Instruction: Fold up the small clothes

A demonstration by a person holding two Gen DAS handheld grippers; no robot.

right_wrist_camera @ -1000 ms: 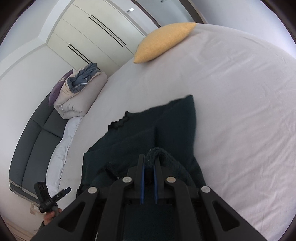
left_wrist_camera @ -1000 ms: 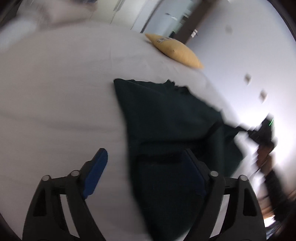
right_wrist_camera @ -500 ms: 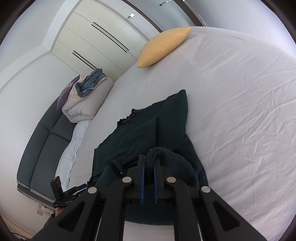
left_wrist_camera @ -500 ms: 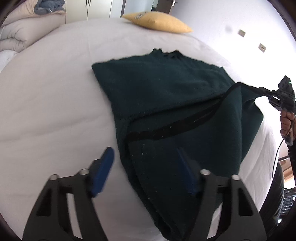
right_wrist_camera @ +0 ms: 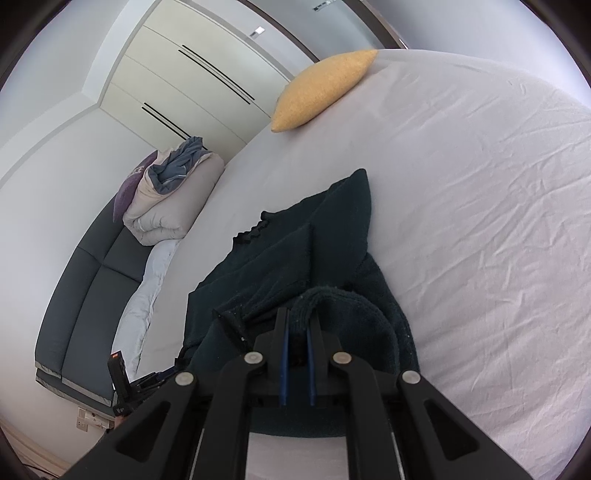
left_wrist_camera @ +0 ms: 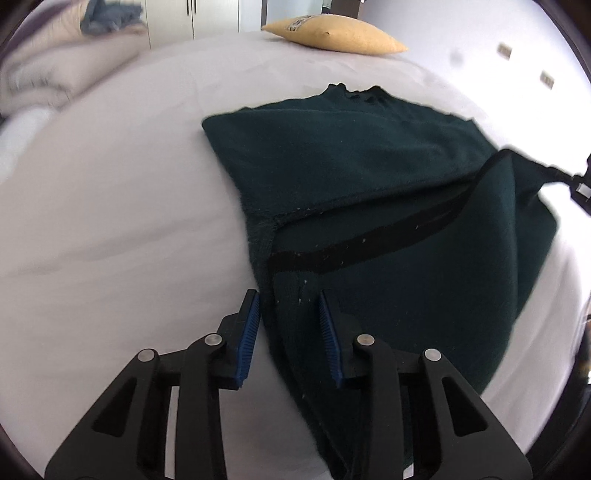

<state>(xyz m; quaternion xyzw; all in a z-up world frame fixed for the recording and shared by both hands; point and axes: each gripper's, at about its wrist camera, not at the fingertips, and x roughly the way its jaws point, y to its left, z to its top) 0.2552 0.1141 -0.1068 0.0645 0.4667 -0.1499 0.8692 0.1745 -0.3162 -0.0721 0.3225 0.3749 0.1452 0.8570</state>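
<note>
Closing in on the near edge of the dark green top (left_wrist_camera: 369, 192), the left gripper (left_wrist_camera: 290, 332) now has its blue pads much nearer together than a moment ago, with a strip of the cloth between them. The jaws are still a little apart, so they do not pinch the cloth yet. Half a second ago they stood wide and only hung over it. I think this means the left side is about to grab, so both hands can lift and fold together.

The right gripper (right_wrist_camera: 295, 363) keeps its jaws clamped on a bunched bit of the top (right_wrist_camera: 332, 266), holding that corner up off the bed, just as before.

The top lies in the middle of the white bed (left_wrist_camera: 110, 221). It looks soft and fuzzy. One part is already turned over, showing a black band across it. Its frilly neck points toward the yellow pillow (left_wrist_camera: 336, 33), which sits well apart at the far end. A pile of bedding (right_wrist_camera: 170, 206) rests on the grey sofa (right_wrist_camera: 85, 310) beside the bed.
</note>
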